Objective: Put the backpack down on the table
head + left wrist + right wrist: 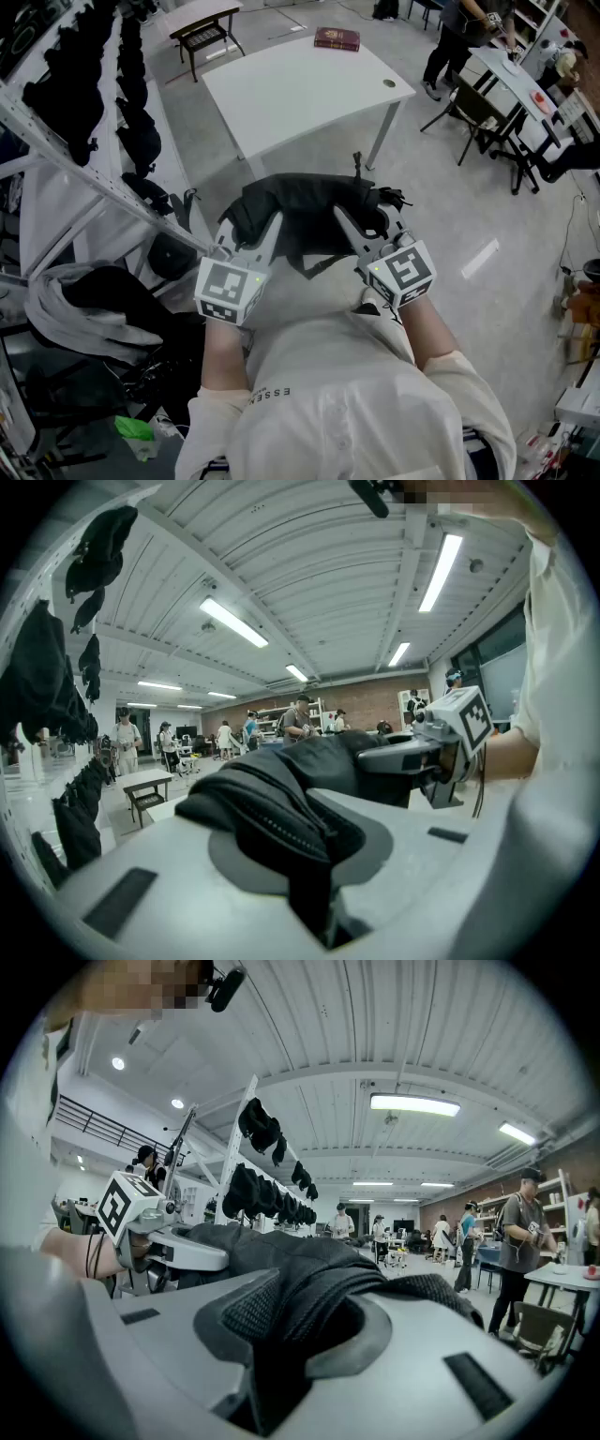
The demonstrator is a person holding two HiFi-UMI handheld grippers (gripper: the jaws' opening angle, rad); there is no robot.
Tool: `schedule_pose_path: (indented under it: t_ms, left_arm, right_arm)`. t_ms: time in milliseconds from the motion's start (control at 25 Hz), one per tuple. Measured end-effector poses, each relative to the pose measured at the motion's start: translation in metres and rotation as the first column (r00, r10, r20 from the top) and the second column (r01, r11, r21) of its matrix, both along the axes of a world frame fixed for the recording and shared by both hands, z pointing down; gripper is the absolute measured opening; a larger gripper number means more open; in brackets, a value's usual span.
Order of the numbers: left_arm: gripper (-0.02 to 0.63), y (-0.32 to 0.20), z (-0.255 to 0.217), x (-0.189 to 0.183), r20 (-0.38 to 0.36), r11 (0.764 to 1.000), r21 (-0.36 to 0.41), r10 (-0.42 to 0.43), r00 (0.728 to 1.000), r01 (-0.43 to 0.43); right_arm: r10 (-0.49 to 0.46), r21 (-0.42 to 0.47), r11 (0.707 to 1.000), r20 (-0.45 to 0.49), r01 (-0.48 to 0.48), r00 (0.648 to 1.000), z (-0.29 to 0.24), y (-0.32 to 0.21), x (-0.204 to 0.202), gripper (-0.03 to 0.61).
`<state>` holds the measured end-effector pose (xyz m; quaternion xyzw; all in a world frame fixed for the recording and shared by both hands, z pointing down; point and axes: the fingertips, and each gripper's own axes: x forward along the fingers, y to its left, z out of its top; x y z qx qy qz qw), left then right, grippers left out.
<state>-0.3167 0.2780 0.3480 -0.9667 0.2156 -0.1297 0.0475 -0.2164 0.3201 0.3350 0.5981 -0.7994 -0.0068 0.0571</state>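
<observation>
A black backpack (309,211) hangs in the air between my two grippers, just short of the near edge of the white table (300,89). My left gripper (270,228) is shut on the bag's left side, and dark zippered fabric (281,808) fills its jaws. On the right side, my right gripper (349,223) is shut on a thick padded strap of the bag (309,1293). Each gripper view shows the other gripper across the bag: the right gripper (412,757) and the left gripper (178,1251). The bag's underside is hidden.
A dark red book (336,38) lies at the table's far edge. A metal rack (84,169) hung with black bags runs along the left. A small bench (206,33) stands beyond the table; chairs and desks (497,103) and people are at the right.
</observation>
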Motion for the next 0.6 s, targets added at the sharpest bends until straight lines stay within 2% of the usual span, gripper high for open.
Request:
schedule_pose_path:
  t_ms: [600]
  left_arm:
    - [0.054,-0.009,0.008,0.001,-0.012,0.999,-0.042,0.005,1.000,-0.006]
  right_arm:
    - [-0.016,-0.034,0.999,0.022,0.017,1.000,0.010,-0.012,0.001,0.107]
